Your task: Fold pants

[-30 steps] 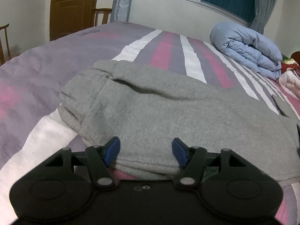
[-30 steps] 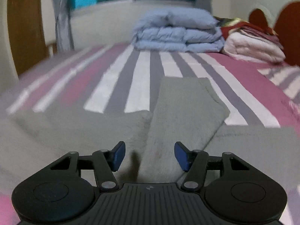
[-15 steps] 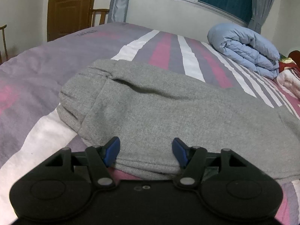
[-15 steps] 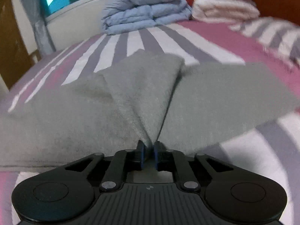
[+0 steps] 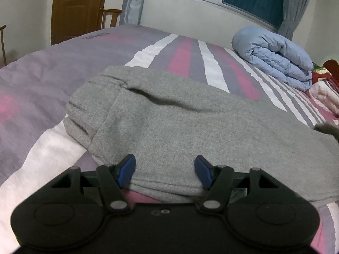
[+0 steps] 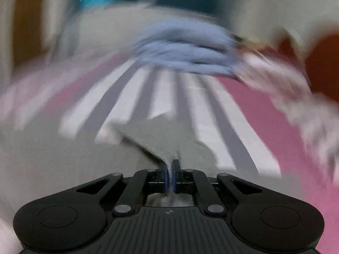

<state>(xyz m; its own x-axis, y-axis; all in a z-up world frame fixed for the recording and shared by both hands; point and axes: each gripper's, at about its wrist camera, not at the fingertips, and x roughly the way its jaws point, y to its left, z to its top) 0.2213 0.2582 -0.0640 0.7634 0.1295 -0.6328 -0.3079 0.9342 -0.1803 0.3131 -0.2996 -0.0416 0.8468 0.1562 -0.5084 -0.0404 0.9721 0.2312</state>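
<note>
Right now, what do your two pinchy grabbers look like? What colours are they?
Both are matte black plastic. The left gripper has two round black discs at its base, hinged black link arms with silver pivot pins, and blue fingertips. The right gripper looks the same, plus a ribbed black plate with a small round mark. No cables or sleeves show.

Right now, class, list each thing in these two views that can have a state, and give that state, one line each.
Left gripper: open, over the pants' edge.
Right gripper: shut on the pants.
Pants: lying on the bed, one part pinched.
Door: closed.
Blue quilt: folded.
</note>
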